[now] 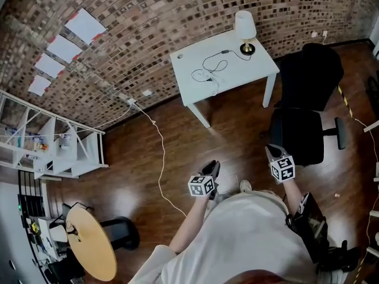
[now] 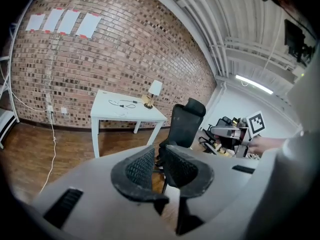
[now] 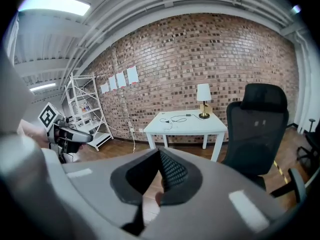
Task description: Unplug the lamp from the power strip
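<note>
White table (image 1: 246,71) bears the lamp (image 1: 245,26); its cord's (image 1: 225,52) end is indistinct.

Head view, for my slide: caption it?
Left claw open, right claw shut, both short of the table with lamp and cord.

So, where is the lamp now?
In the head view, the lamp stands on the far right corner of the white table, close to the brick wall, with the black chair just right of the table.
</note>
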A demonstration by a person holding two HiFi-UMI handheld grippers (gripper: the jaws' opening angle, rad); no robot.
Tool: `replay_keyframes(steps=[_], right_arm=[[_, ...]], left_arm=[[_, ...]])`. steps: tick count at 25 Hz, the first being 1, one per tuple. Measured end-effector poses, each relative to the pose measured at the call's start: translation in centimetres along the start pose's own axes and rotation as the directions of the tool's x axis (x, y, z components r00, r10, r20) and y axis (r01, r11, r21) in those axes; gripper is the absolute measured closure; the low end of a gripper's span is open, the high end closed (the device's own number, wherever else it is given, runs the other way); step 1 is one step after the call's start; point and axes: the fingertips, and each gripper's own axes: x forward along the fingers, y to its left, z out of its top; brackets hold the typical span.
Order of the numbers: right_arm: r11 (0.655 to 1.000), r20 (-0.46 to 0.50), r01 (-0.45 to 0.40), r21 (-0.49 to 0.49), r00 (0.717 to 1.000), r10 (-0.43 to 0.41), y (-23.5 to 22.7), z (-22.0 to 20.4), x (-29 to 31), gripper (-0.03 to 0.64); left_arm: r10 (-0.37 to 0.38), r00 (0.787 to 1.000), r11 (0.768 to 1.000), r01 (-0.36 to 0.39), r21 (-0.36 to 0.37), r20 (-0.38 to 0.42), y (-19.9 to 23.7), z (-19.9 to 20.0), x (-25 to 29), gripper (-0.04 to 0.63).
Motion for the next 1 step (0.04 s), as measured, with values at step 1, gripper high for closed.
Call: replay_keyframes(steps=[1], right_arm=[[1.000, -0.005, 0.001, 0.011, 1.000, -0.001, -0.18, -0.85, -0.08, 0.626]], left_arm=[[-0.003, 1.000, 1.000, 0.003, 0.003, -0.014, -0.19, -0.79, 0.33, 0.538]])
